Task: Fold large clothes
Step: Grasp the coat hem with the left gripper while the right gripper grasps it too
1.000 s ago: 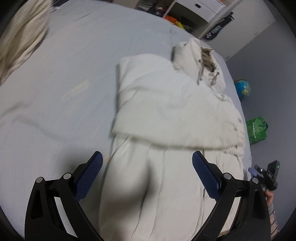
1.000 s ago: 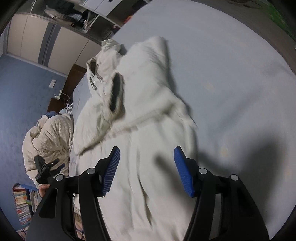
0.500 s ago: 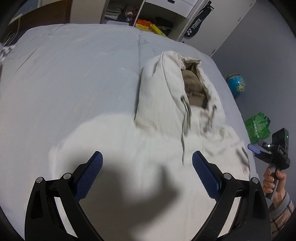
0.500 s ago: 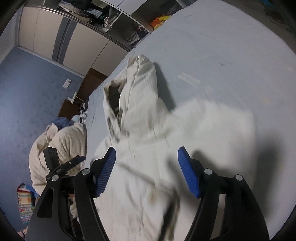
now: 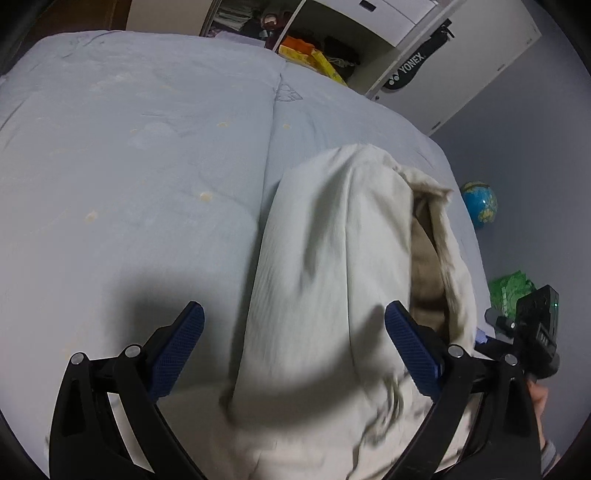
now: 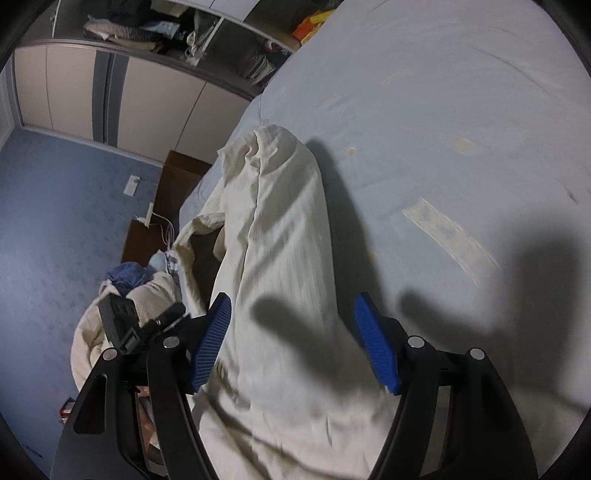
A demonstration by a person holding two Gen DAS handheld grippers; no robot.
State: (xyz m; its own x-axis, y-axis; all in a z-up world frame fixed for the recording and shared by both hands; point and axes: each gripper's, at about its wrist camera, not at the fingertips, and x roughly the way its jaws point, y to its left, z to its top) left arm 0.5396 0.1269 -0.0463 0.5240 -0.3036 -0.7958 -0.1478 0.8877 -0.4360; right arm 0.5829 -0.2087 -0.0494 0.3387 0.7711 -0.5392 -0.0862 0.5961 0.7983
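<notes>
The cream hooded jacket [image 5: 332,266] lies along the bed's [image 5: 129,166] right edge, hood toward the far end and not yet folded in. I hold my left gripper [image 5: 293,347] and right gripper [image 6: 293,341] above it, jaws released, gripping nothing.

wrist views, angled down — shared hood [image 5: 332,236]

This is a home bedroom; a wide bed [image 5: 147,166] fills it. An open wardrobe [image 6: 177,29] holds clothes; a globe [image 5: 479,204] sits on the floor.
</notes>
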